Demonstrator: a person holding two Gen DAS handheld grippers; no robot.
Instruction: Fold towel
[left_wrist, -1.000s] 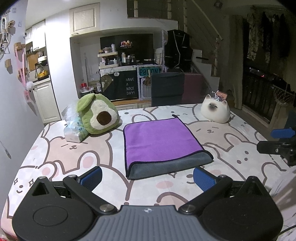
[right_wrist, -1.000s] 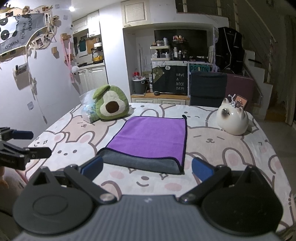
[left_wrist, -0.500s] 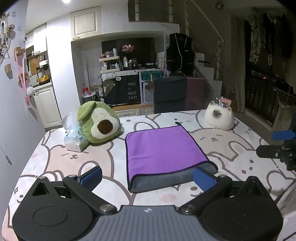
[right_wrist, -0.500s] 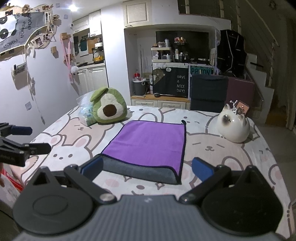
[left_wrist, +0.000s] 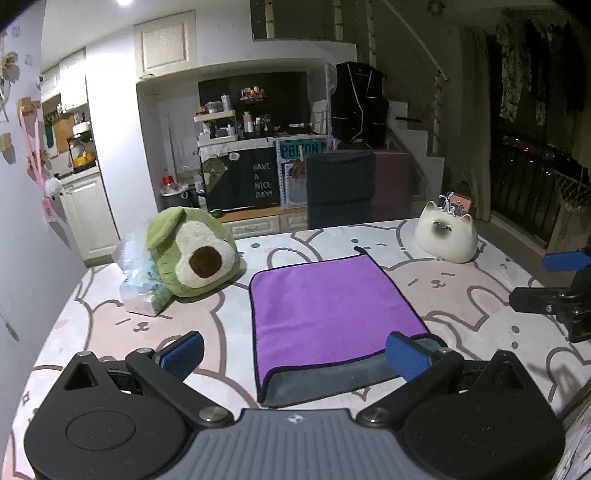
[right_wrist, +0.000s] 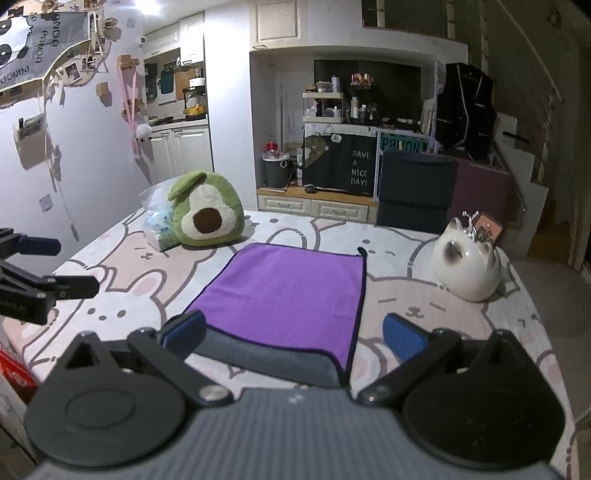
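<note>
A purple towel (left_wrist: 328, 302) with a grey underside lies folded flat on the bunny-print table; its rounded grey fold faces me. It also shows in the right wrist view (right_wrist: 291, 295). My left gripper (left_wrist: 295, 350) is open and empty, held back from the towel's near edge. My right gripper (right_wrist: 295, 336) is open and empty, also just short of the near edge. The right gripper shows at the right side of the left wrist view (left_wrist: 554, 291); the left gripper shows at the left side of the right wrist view (right_wrist: 40, 273).
An avocado plush (left_wrist: 188, 254) and a plastic bag (left_wrist: 140, 291) sit at the table's back left. A white cat-shaped ornament (left_wrist: 447, 240) stands at the back right. A dark chair (left_wrist: 340, 188) stands behind the table (left_wrist: 110, 332).
Both grippers have drawn back and up from the table, so the towel sits lower and nearer the fingers in both views. The towel has not moved.
</note>
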